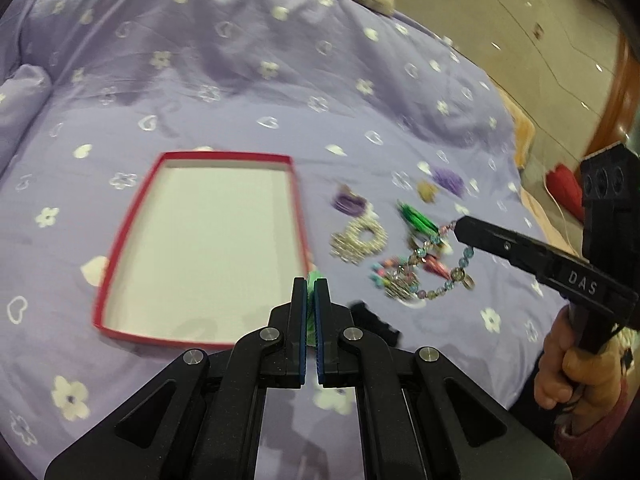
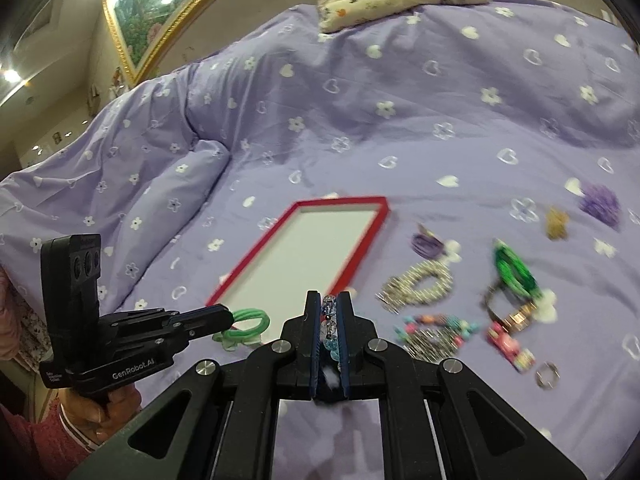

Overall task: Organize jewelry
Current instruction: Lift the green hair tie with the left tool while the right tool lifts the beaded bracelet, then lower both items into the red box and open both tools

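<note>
Left gripper (image 1: 310,300) is pinching a pale green translucent hair tie (image 2: 246,324), jaws nearly closed with only the thin band between them; the right wrist view shows the loop dangling off the tip. It is sitting right at the near right corner of the shallow red-rimmed cardboard box lid with a white floor (image 1: 120,240), which lies just ahead and to the left of that gripper.

Right gripper (image 2: 329,312) is clamping a strand of clear and blue glass beads (image 2: 328,320), jaws almost together, beads stacked along the gap. In the left wrist view the strand (image 1: 432,268) is trailing down from the tip toward the pile, so part of it is probably dragging through other pieces.

Ahead and right of the right gripper, on the lilac flower-print bedspread (image 2: 400,120): silver rhinestone bracelet (image 2: 420,284), multicolour bead bracelet (image 2: 436,324), bright green coil bangle (image 2: 514,270), purple coil hair tie (image 2: 428,244), small gold charm (image 2: 556,222), purple fuzzy scrunchie (image 2: 600,202), small metal ring (image 2: 547,374).

Doing it well, as I judge it: lifting the bead strand high enough to clear the pile before crossing left, or it is snagging neighbours. Carrying the green tie past the red rim, over the white floor, then opening low so it is not bouncing out. Soft bed means the box is tipping easily, so no pressing on the rim. Both views are motion-blurred; slowing before release helps.
</note>
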Demonstrator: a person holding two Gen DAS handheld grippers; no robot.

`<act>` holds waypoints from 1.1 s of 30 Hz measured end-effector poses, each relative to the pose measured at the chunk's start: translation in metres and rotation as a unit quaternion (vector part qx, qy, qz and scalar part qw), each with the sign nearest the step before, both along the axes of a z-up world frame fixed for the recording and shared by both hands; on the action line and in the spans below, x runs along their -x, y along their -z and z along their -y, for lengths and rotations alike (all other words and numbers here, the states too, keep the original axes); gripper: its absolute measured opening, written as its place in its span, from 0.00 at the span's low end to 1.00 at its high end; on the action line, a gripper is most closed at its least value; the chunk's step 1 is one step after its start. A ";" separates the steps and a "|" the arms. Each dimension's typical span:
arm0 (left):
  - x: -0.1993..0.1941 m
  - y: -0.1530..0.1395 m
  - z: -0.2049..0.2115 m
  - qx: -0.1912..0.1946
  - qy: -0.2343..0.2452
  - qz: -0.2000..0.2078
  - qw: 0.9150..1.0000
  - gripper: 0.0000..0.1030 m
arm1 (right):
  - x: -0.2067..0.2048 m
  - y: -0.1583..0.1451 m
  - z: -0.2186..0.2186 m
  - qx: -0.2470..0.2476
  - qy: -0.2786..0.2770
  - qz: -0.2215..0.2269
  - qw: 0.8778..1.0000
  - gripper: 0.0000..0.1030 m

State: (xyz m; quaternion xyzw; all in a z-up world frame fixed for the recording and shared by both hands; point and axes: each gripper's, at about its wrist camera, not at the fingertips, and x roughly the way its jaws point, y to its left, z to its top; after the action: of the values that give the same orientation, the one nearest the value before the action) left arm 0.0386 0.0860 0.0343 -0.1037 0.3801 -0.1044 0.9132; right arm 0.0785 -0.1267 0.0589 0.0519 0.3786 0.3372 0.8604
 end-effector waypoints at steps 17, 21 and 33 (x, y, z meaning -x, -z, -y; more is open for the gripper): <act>-0.039 0.057 -0.106 0.068 -0.104 -0.064 0.990 0.02 | -0.038 0.059 -0.136 -0.013 -0.106 -0.072 0.992 0.07; -0.046 0.074 -0.113 0.065 -0.117 -0.088 0.987 0.02 | -0.043 0.082 -0.146 0.011 -0.107 -0.091 0.990 0.07; -0.061 0.100 -0.111 0.014 -0.127 -0.134 0.983 0.04 | -0.051 0.116 -0.148 0.082 -0.100 -0.106 0.986 0.08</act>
State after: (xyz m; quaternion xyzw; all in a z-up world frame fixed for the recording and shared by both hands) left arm 0.0994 0.1972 -0.0657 -0.1771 0.4813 0.0222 0.8582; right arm 0.1299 0.0214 -0.0566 -0.0212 0.4976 0.3823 0.7784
